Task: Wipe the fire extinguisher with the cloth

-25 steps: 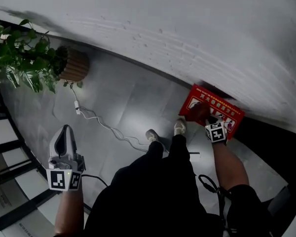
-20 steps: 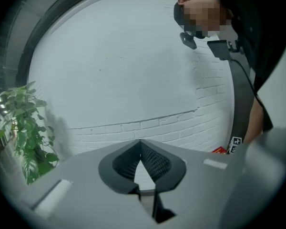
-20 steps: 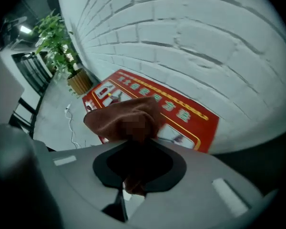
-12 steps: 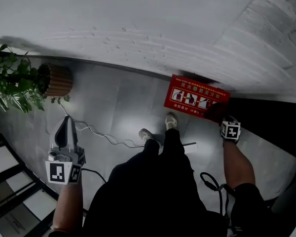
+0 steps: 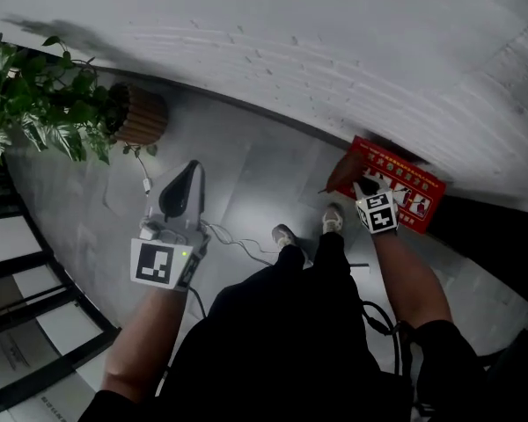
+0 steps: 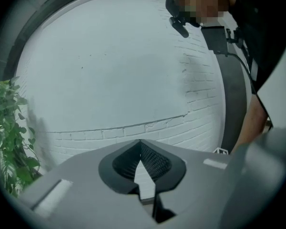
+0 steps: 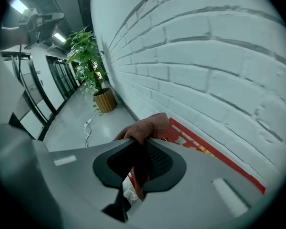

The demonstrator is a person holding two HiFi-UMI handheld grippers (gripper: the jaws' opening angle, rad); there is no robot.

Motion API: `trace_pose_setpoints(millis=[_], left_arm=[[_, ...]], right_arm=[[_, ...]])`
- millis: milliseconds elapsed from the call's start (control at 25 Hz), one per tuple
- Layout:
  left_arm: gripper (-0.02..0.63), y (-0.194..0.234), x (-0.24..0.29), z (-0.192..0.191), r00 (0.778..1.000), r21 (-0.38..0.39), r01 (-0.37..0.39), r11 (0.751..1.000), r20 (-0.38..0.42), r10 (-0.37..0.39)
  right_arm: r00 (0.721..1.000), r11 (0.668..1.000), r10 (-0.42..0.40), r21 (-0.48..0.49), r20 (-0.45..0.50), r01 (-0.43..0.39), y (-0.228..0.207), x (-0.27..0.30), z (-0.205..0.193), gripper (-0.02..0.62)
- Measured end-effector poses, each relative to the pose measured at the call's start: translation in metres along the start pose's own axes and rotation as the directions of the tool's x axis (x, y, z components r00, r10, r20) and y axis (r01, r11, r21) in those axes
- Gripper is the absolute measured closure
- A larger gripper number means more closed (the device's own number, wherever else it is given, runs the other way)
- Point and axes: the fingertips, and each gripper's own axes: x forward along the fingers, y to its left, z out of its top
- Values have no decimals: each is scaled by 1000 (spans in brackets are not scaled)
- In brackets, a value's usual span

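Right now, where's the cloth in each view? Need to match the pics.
Head view: right of middle, cloth against the left end of the red box.
Left gripper view: not in it.
Right gripper view: lower middle, cloth pinched in the right tongs, bunched above them.
Shared landmark: the potted plant, at the left edge in the left gripper view, upper left in the right gripper view.

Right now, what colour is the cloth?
The cloth is reddish-brown. The right gripper view shows it best.

A white brick wall [image 5: 334,33] meets a grey tiled floor [image 5: 238,170]. A potted plant [image 5: 44,104] stands against it, beside a white cable [image 5: 146,185] and black-framed glazing [image 5: 18,275].
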Motion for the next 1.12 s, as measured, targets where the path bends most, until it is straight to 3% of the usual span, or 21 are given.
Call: trace_pose_setpoints(millis=[120, 240, 320, 440, 600, 720, 880, 920, 1000, 1120], left_arm=[[606, -14, 7, 12, 1000, -4, 23, 1000, 19, -23], [606, -25, 8, 15, 999, -12, 45, 999, 18, -44], [606, -30, 8, 15, 998, -23, 57, 998, 17, -57], [606, -33, 8, 14, 997, -25, 74, 997, 11, -73], [606, -36, 20, 11, 994, -21, 109, 994, 10, -109], [606, -33, 29, 14, 992, -18, 127, 992, 12, -127], [606, -38, 46, 23, 985, 5, 168, 986, 39, -168], [606, -41, 49, 26, 983, 6, 179, 984, 49, -179], [606, -44, 52, 30, 979, 5, 195, 981, 65, -195], [606, -43, 52, 28, 978, -1, 200, 980, 66, -199]], right_arm=[[994, 997, 59, -38, -92, -62, 27, 34, 1, 549], [974, 996, 38, -71, -223, -55, 26, 45, -29, 549], [964, 999, -9, -53, -266, -6, 10, 33, -52, 549], [965, 997, -64, 16, -255, 71, -21, 6, -84, 549], [941, 973, -175, 94, -289, 209, -79, -54, -131, 549], [895, 929, -248, 171, -370, 328, -116, -96, -173, 549], [789, 828, -357, 222, -500, 515, -158, -152, -224, 549], [777, 806, -387, 226, -497, 547, -165, -163, -227, 549], [790, 796, -429, 231, -437, 560, -169, -171, -213, 549], [863, 851, -415, 212, -289, 480, -148, -153, -164, 548]])
